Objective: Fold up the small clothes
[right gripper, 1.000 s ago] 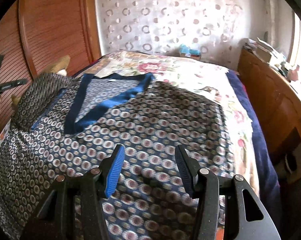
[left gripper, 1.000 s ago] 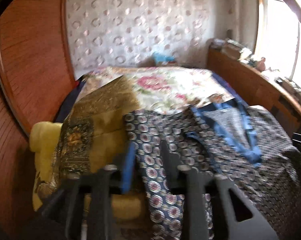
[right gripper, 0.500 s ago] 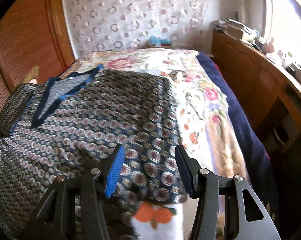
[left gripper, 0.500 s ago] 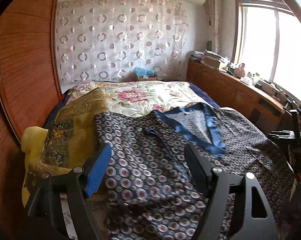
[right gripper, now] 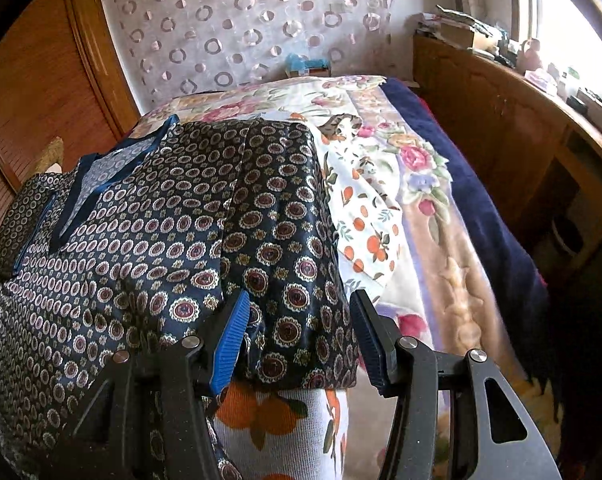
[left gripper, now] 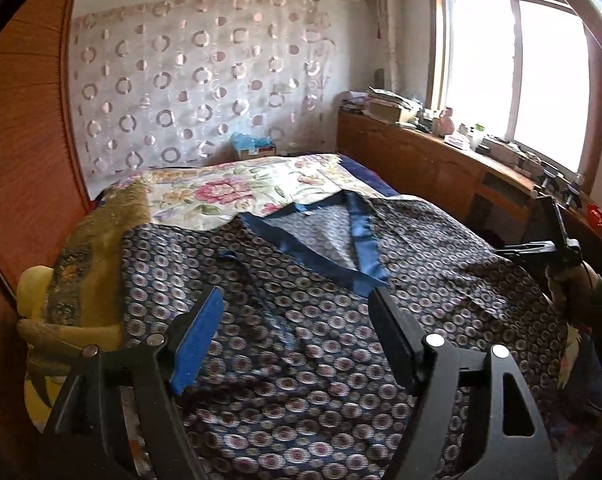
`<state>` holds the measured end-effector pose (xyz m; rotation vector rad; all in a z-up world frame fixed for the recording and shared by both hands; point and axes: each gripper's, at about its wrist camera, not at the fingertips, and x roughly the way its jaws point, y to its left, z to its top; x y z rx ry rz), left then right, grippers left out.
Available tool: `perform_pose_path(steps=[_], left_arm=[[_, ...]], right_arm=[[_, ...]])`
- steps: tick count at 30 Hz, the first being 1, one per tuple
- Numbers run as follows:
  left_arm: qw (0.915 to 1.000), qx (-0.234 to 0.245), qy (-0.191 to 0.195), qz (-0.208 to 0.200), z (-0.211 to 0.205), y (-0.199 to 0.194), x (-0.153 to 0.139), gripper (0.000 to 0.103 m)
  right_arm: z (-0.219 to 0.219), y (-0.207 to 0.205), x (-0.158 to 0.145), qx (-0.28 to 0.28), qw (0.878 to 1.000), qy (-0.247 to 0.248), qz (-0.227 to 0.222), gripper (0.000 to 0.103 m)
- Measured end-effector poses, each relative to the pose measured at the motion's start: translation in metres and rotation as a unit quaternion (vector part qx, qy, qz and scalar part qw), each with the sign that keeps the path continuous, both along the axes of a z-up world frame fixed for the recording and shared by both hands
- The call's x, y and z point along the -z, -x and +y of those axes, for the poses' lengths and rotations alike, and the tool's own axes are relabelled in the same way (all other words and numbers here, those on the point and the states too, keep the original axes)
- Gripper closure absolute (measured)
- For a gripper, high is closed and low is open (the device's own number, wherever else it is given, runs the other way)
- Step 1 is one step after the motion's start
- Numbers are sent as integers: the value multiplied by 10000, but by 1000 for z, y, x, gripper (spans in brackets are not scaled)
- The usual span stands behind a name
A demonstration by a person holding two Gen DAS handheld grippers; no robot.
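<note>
A dark navy patterned garment (left gripper: 421, 280) with a blue-trimmed V neck (left gripper: 365, 248) lies spread flat on the bed. It also shows in the right wrist view (right gripper: 161, 232). My left gripper (left gripper: 297, 332) is open and empty, held above the garment's left part. My right gripper (right gripper: 297, 340) is open, its fingers either side of the garment's right sleeve end (right gripper: 301, 340), not closed on it. The right gripper's body and the hand holding it show at the far right of the left wrist view (left gripper: 557, 252).
A floral bedspread (right gripper: 401, 160) and a white cloth with oranges (right gripper: 365, 220) lie under and beside the garment. A yellow-gold blanket (left gripper: 85, 264) sits at the left. A wooden wardrobe (left gripper: 21, 160) is left, a wooden sideboard (left gripper: 441, 168) with clutter right.
My left gripper opened and lifted back from the garment's left edge. My right gripper moved right, to the garment's right sleeve end.
</note>
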<state>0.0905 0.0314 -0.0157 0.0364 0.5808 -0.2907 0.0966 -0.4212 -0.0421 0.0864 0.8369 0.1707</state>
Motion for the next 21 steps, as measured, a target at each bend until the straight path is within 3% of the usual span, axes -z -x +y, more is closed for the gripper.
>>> perform_pose_path(steps=[8, 13, 15, 21], left_arm=[[9996, 220, -5, 153, -30, 4, 13, 27], [9993, 307, 6, 191, -42, 7, 17, 27], [9993, 317, 8, 202, -45, 8, 18, 27], [9991, 336, -12, 264, -51, 9, 21, 27]], right_arm=[[-9, 4, 1, -139, 9995, -278, 39, 72], [-9, 8, 1, -40, 10000, -16, -74, 86], [-6, 10, 0, -5, 9998, 129, -122, 97], [6, 14, -11, -132, 9988, 266, -389, 101]])
